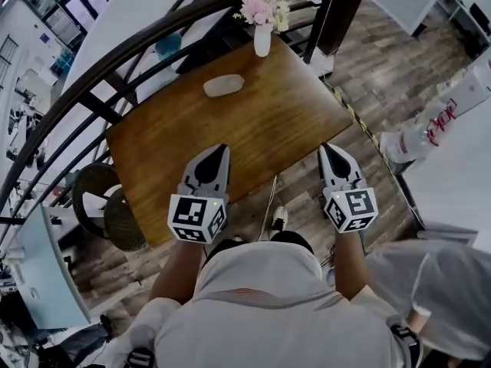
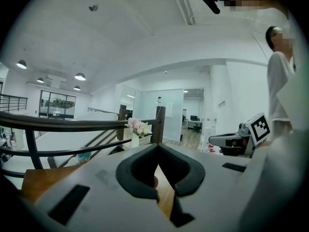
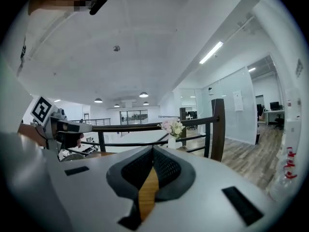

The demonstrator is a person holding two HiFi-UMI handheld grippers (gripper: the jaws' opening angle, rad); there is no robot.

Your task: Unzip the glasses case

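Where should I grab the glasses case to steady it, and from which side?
Probably pinch the glasses case across its narrow width at its left end, coming from the near side with the left gripper: it lies flat, long side across, and the vase crowds its far right. The zip is too small to see.

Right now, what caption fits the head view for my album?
Left tool and right tool, both shut, near a table holding a case and vase.
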